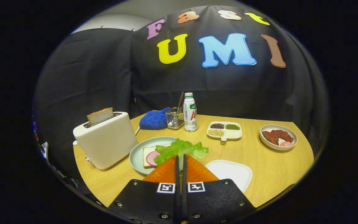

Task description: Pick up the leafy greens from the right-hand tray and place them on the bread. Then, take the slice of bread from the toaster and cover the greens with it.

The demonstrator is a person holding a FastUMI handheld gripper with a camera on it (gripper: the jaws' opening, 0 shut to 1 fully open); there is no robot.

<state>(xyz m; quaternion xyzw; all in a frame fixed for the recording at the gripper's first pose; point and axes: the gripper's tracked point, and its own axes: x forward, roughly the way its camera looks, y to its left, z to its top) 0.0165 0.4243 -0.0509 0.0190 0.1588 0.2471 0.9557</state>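
Note:
My gripper [181,158] is shut on the leafy greens [180,149], a frilly light green leaf that spreads out from between the fingertips. The leaf hangs over the right part of a pale green plate [137,152]. On that plate lies a slice of bread [146,152] with a pink round of ham [151,158] on it. The greens cover the bread's right side. To the left stands a white toaster [106,141] with a toasted bread slice [100,116] sticking up out of its slot. Just right of my fingers sits an empty white tray [230,172].
Toward the back of the round wooden table [275,168] stand a white bottle [190,112], a wire holder [175,118] and a blue cloth [154,119]. A divided dish of beans [224,130] and a bowl of meat [278,137] sit to the right.

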